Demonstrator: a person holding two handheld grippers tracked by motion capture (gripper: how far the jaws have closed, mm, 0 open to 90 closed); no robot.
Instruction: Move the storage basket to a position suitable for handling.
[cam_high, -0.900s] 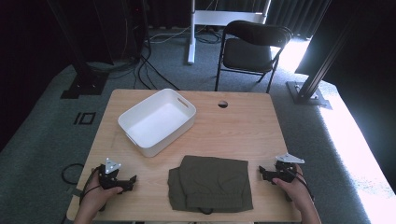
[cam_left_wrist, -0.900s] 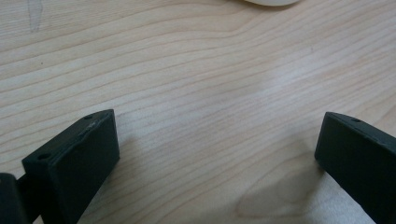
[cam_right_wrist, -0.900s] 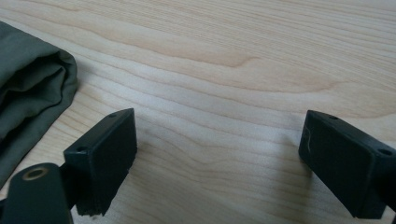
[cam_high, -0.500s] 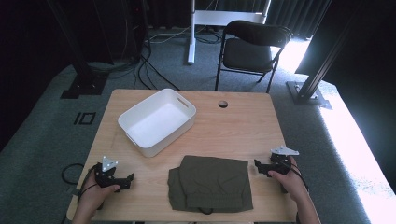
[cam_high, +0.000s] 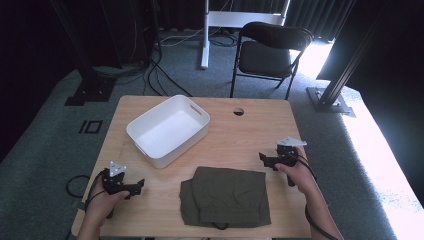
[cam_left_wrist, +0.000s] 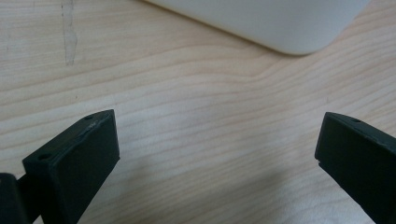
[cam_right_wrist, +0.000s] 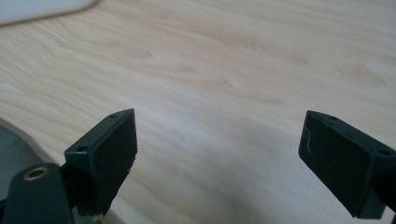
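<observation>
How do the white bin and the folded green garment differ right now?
The white bin is rigid, hollow and set at an angle toward the table's far left. The folded green garment is soft and flat, and lies at the near edge between both grippers. The bin is bright white, the garment dark olive. Both rest on the wooden table, untouched.

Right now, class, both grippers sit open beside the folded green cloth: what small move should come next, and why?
Probably bring the right gripper left and down to the near edge of the cloth. Both it and the left gripper are open and hold nothing, the cloth lies untouched between them, and the white tub stands empty behind it.
</observation>
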